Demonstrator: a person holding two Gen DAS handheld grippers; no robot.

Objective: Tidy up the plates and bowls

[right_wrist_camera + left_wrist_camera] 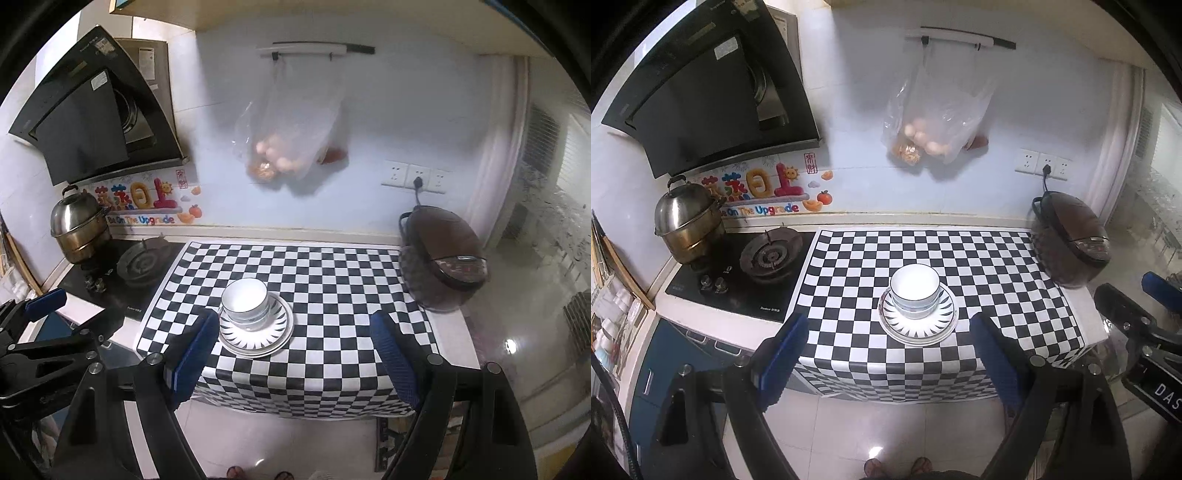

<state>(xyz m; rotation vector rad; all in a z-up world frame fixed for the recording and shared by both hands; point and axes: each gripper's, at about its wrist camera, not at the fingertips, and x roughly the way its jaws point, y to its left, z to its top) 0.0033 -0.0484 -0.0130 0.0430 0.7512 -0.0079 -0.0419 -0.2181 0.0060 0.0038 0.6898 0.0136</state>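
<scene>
Stacked white bowls (915, 290) sit on stacked white plates with a black-rayed rim (918, 328), in the middle of the checkered counter mat (997, 266). The stack also shows in the right wrist view, bowls (245, 301) on plates (275, 338). My left gripper (892, 354) is open and empty, held back from the counter's front edge, in line with the stack. My right gripper (291, 354) is open and empty, also off the front edge, with the stack just past its left finger. Each gripper shows at the edge of the other's view.
A brown rice cooker (1071, 243) stands at the mat's right end, plugged into the wall. A gas hob (768, 254) with a steel steamer pot (687, 225) is on the left under a black hood. A bag of eggs (931, 125) hangs on the wall.
</scene>
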